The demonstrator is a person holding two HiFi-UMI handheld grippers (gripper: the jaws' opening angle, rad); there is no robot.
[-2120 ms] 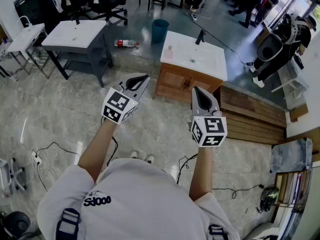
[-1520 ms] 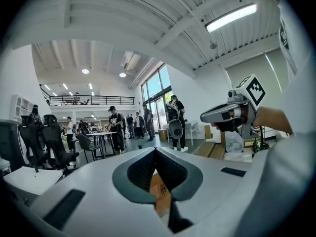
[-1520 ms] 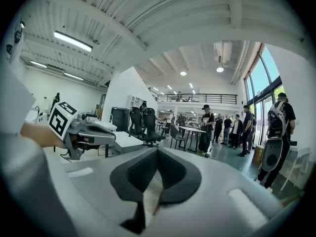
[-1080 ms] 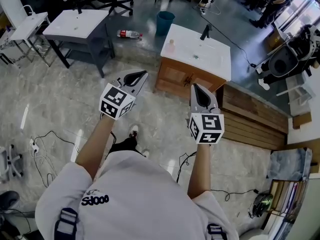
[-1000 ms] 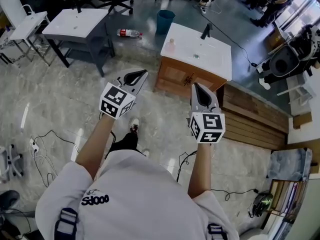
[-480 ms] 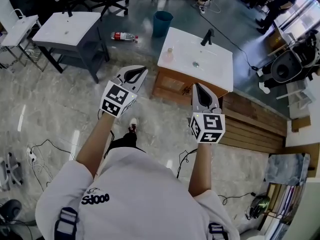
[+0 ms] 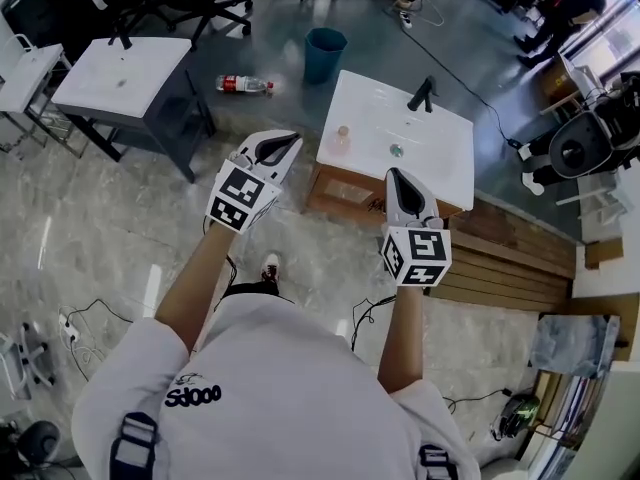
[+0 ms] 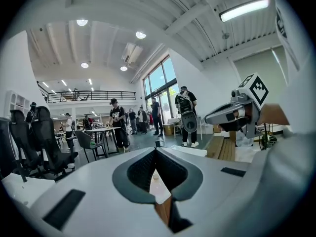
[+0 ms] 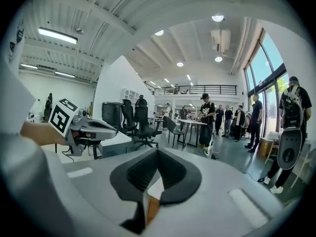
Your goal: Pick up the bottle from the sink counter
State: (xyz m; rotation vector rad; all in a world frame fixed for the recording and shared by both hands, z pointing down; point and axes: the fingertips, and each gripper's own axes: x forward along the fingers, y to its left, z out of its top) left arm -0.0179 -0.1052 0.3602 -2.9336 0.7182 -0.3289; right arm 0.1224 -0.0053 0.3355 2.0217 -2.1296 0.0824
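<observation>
While I hold the left hand-held gripper (image 7: 287, 140) and the right hand-held gripper (image 7: 396, 174) side by side above the grey marbled floor (image 7: 100, 218), both have their jaws pressed together on nothing. Beyond them, the small pale pink bottle (image 7: 343, 134) sits near the left edge of the white sink tabletop (image 7: 440, 153), untouched by either.

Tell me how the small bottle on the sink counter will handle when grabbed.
The bottle looks small and pale, so probably light. It seems upright near the counter edge, so a nudge may tip it off.
</observation>
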